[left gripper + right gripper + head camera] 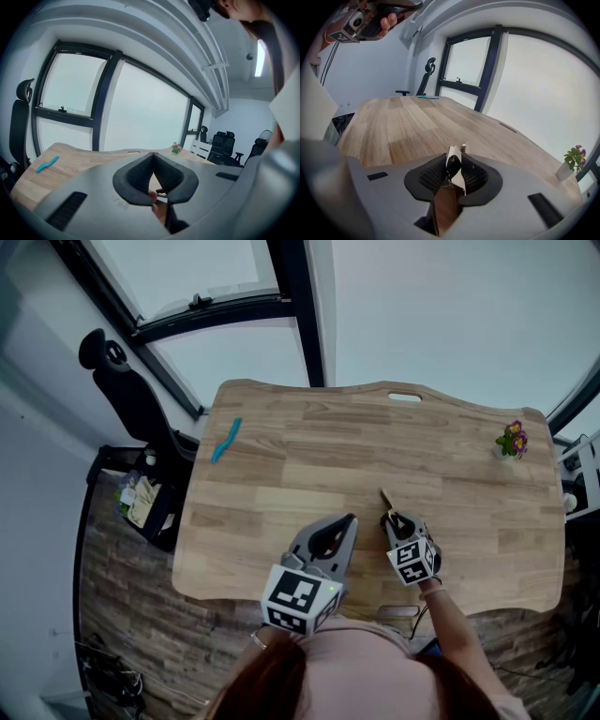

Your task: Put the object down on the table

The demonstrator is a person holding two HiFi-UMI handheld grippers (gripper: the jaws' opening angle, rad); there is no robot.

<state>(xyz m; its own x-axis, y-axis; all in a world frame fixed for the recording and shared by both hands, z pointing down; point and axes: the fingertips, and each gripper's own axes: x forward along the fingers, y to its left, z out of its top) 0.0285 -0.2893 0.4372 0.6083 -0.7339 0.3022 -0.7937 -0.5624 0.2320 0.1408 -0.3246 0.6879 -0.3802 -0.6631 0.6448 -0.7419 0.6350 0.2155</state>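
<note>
Pale wood makes up the desk (281, 474). Over its near edge the left gripper (351, 520) hangs with its jaws closed tip to tip on nothing. Just beside it, the right gripper (395, 519) has its jaws narrowly parted, and the small black-and-cream object (453, 169) stands between them, low over the desk. Farther off, a blue strip (226, 440) lies by the left edge and a flower pot (511, 441) stands in the far right corner.

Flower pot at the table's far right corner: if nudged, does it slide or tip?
Likely tips if pushed high: the flower pot is small, with blooms spreading above a narrow white base. Probably light, so a low nudge should slide it on the smooth wooden table. It stands near the edge, so push inward.
</note>
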